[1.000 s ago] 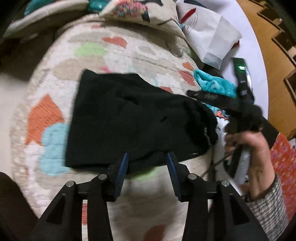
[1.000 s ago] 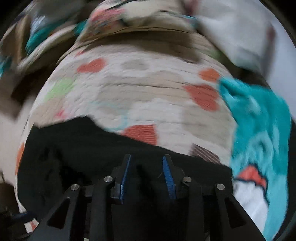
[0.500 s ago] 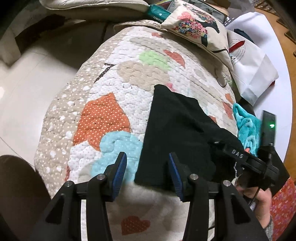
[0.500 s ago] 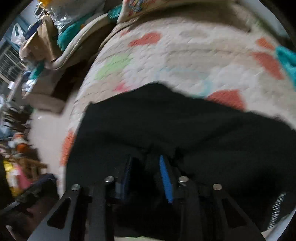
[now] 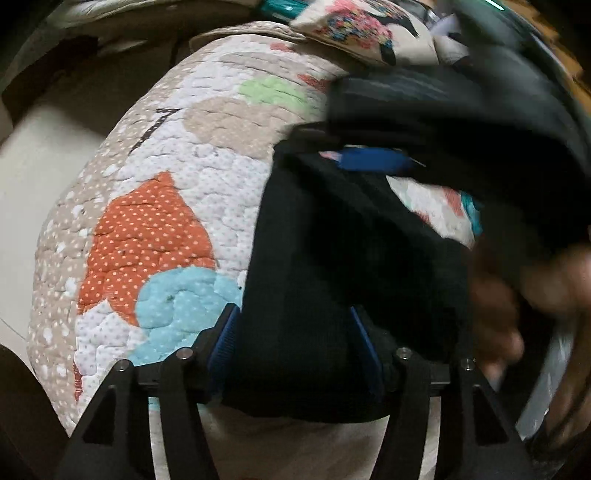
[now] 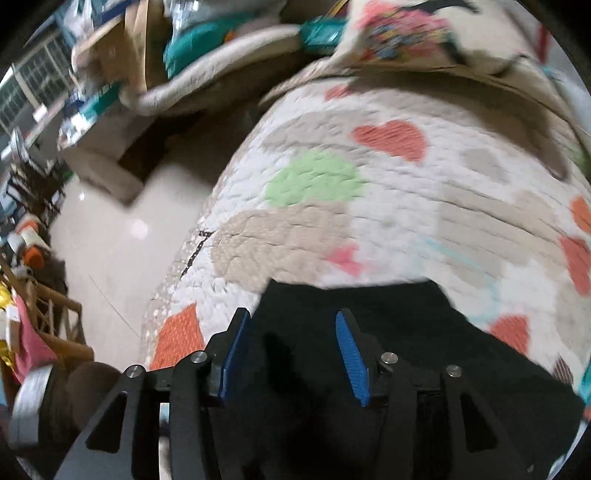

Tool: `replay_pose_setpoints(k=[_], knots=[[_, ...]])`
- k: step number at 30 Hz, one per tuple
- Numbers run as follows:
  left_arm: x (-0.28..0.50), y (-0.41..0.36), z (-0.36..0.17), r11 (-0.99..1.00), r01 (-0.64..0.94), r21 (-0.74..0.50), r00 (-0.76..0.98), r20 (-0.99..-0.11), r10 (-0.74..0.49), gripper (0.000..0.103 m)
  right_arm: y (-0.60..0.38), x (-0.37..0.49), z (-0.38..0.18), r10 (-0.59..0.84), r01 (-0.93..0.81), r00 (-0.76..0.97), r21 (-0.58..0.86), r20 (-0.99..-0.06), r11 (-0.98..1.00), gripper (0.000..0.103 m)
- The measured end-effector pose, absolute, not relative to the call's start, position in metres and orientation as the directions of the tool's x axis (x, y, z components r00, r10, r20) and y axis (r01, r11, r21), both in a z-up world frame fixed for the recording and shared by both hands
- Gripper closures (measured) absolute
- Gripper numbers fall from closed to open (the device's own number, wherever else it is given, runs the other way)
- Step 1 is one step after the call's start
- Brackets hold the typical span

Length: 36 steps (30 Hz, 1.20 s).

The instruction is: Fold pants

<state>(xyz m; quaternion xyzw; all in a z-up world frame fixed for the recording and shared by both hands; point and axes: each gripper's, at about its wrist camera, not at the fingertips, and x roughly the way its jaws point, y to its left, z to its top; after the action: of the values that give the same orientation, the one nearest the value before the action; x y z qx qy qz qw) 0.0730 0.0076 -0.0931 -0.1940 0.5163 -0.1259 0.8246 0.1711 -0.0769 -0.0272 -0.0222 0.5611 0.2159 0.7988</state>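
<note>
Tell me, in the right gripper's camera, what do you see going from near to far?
Right gripper → black pants → green patch on the quilt → flowery pillow.

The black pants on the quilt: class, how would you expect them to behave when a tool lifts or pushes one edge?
Probably floppy: the black pants drape and crease over the rounded quilt rather than holding shape. Likely light, being thin layered cloth. A push would probably bunch them, since the quilted surface looks grippy; the left tool straddles their near edge.
</note>
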Motion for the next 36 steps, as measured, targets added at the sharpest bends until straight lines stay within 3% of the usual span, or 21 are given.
replay_pose_setpoints(k=[2,3,4,6,17,20,23,28,32,36], knots=[[0.070,-0.001,-0.093,0.922,0.064,-0.382,0.431,-0.822,-0.371,0.082,-0.064,0.176,-0.045,0.276,-0.376,0.221,0.179,-0.935,0.909,0.055],[0.069,-0.002,-0.093,0.924,0.078,-0.374,0.435,-0.822,-0.369,0.084,-0.059,0.177,-0.051,0.232,-0.382,0.217,0.137,-0.948,0.914,0.069],[0.069,0.000,-0.093,0.921,0.082,-0.380,0.432,-0.819,-0.377,0.086,-0.055,0.175,-0.051,0.215,-0.399,0.232,0.109,-0.948,0.911,0.073],[0.071,0.009,-0.093,0.905,0.062,-0.420,0.415,-0.814,-0.406,0.089,-0.056,0.172,-0.046,0.266,-0.403,0.213,0.163,-0.940,0.901,0.092],[0.076,0.085,-0.086,0.871,-0.110,-0.479,0.436,-0.810,-0.391,0.091,-0.007,0.178,-0.025,0.318,-0.402,0.220,0.211,-0.922,0.891,0.093],[0.076,0.107,-0.090,0.864,-0.174,-0.473,0.431,-0.825,-0.365,0.085,0.018,0.185,-0.028,0.336,-0.417,0.207,0.228,-0.919,0.880,0.092],[0.071,0.125,-0.101,0.822,-0.236,-0.519,0.390,-0.825,-0.409,0.077,0.030,0.188,-0.037,0.326,-0.416,0.198,0.222,-0.924,0.882,0.081],[0.056,0.149,-0.092,0.785,-0.261,-0.561,0.426,-0.797,-0.428,0.075,-0.008,0.180,-0.002,0.341,-0.349,0.365,0.212,-0.867,0.913,0.067],[0.047,0.152,-0.072,0.821,-0.235,-0.520,0.483,-0.796,-0.365,0.070,-0.060,0.145,0.027,0.345,-0.326,0.454,0.207,-0.821,0.922,0.063],[0.059,0.125,-0.068,0.862,-0.178,-0.474,0.474,-0.809,-0.348,0.066,-0.096,0.105,0.017,0.319,-0.291,0.459,0.198,-0.829,0.936,0.063]])
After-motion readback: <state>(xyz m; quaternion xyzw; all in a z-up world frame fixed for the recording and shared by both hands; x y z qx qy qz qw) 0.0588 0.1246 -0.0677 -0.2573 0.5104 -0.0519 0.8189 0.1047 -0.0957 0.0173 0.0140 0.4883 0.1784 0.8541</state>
